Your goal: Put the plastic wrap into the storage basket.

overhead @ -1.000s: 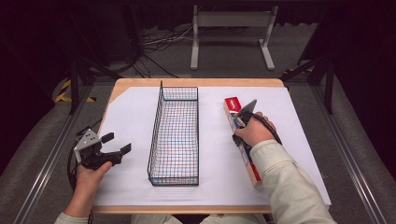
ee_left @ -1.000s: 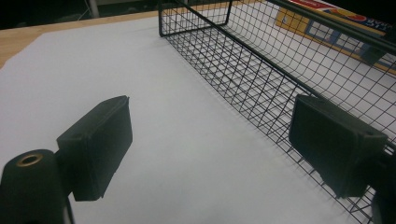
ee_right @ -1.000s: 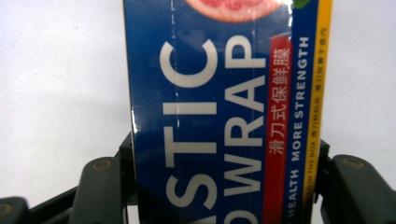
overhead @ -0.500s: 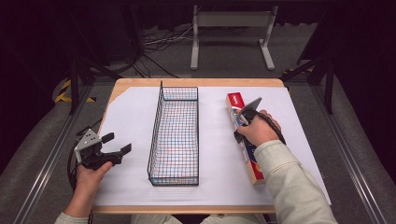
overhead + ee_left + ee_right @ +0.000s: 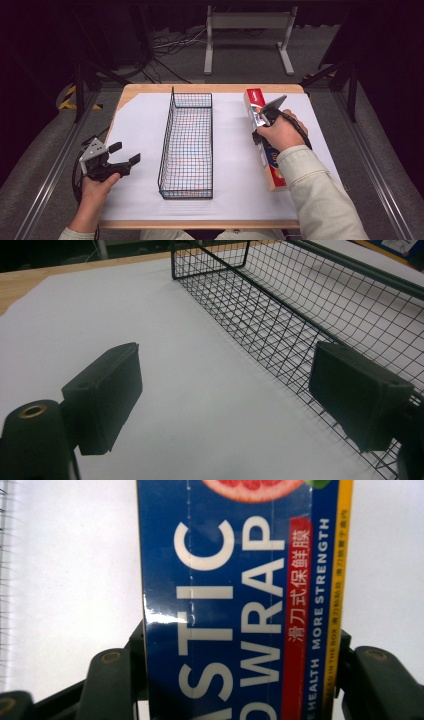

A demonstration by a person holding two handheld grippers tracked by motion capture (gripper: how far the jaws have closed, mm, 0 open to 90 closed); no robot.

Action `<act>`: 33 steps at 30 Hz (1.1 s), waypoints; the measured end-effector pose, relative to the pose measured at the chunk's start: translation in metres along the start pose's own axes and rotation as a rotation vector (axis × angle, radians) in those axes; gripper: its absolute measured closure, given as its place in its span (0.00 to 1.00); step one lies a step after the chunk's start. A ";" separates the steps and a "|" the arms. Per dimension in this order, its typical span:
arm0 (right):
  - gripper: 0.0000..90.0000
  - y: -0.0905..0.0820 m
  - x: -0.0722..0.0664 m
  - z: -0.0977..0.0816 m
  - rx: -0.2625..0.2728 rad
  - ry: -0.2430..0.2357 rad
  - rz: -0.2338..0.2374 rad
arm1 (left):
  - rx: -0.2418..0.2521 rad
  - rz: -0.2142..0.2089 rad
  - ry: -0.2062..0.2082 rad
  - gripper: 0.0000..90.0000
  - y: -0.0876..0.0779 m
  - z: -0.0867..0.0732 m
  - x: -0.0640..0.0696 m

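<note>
With the white sheet point(image 5: 140, 125) covering most of the wooden table point(image 5: 150, 89), only thin strips of bare wood show at the far edge and left corner. Sheet is matte and flat, one corner cut off at far left

Next down: black wire basket point(image 5: 187, 145), long rectangular, fine square mesh with a thicker rod rim, sits mid-table running front to back. Left gripper view looks along its near side wall point(image 5: 300, 330)

Plastic wrap box point(image 5: 264, 145): long, slim carton, glossy blue face with white block lettering, red end and yellow edge strip, lies flat on the sheet right of the basket, parallel to it, well apart. In the right gripper view the print reads "PLASTIC WRAP" partly cut off point(image 5: 235, 605)

Right gripper point(image 5: 263, 121) is down over the box's far half, fingers straddling both long sides and against them, closed on the box

Left gripper point(image 5: 124, 154) at the left front of the sheet, near the basket but apart from it; blocky matte black fingers point(image 5: 105, 395) spread wide, nothing between them
</note>
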State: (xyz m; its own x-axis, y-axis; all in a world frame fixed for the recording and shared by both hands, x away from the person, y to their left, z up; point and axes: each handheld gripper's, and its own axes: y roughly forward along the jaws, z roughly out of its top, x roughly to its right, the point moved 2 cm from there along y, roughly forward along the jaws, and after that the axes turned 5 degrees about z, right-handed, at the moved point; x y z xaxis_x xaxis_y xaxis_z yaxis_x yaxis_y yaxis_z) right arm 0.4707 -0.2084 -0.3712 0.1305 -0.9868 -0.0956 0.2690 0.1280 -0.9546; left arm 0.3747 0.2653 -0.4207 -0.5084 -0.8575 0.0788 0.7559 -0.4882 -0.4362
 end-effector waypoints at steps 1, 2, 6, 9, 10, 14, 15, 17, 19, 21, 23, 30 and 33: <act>0.45 -0.002 0.000 0.001 0.005 -0.003 -0.001 | 0.000 0.001 0.001 0.16 0.000 0.000 0.000; 0.45 -0.005 -0.001 0.001 0.013 -0.007 -0.002 | 0.001 0.000 0.000 0.16 0.000 0.000 0.000; 0.45 -0.015 -0.004 0.003 0.037 -0.015 -0.006 | -0.002 -0.004 0.000 0.17 0.000 0.000 0.000; 0.45 -0.023 -0.007 0.005 0.063 -0.037 -0.009 | -0.003 -0.004 0.008 0.17 0.000 0.000 0.001; 0.45 -0.026 -0.008 0.005 0.068 -0.036 -0.013 | -0.001 -0.004 0.008 0.17 0.000 0.000 0.001; 0.45 -0.037 -0.011 0.006 0.081 -0.044 -0.004 | 0.003 -0.003 0.002 0.17 0.000 0.000 0.001; 0.45 -0.039 -0.012 0.006 0.087 -0.041 -0.004 | 0.001 -0.004 0.002 0.17 0.000 0.000 0.001; 0.45 -0.044 -0.013 0.006 0.096 -0.041 0.001 | 0.001 -0.003 0.008 0.17 -0.001 0.000 0.000; 0.45 -0.047 -0.013 0.006 0.104 -0.042 0.010 | 0.003 -0.002 0.005 0.17 -0.001 0.000 0.000; 0.45 -0.049 -0.015 0.006 0.112 -0.048 0.011 | 0.003 -0.001 0.005 0.17 -0.001 0.001 0.001; 0.45 -0.050 -0.017 0.006 0.119 -0.057 0.012 | 0.003 -0.001 0.006 0.17 -0.001 0.001 0.001; 0.45 -0.056 -0.032 0.008 0.158 -0.091 0.036 | 0.006 0.001 0.006 0.17 -0.001 0.000 0.001; 0.45 -0.057 -0.041 0.009 0.183 -0.104 0.054 | 0.007 0.005 0.007 0.17 -0.001 0.000 0.000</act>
State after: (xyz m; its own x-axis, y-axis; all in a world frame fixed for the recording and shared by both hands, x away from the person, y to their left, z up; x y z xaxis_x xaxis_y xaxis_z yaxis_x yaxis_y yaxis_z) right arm 0.4582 -0.1748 -0.3101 0.2443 -0.9638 -0.1064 0.4265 0.2053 -0.8809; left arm 0.3740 0.2661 -0.4200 -0.5074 -0.8588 0.0706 0.7613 -0.4851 -0.4303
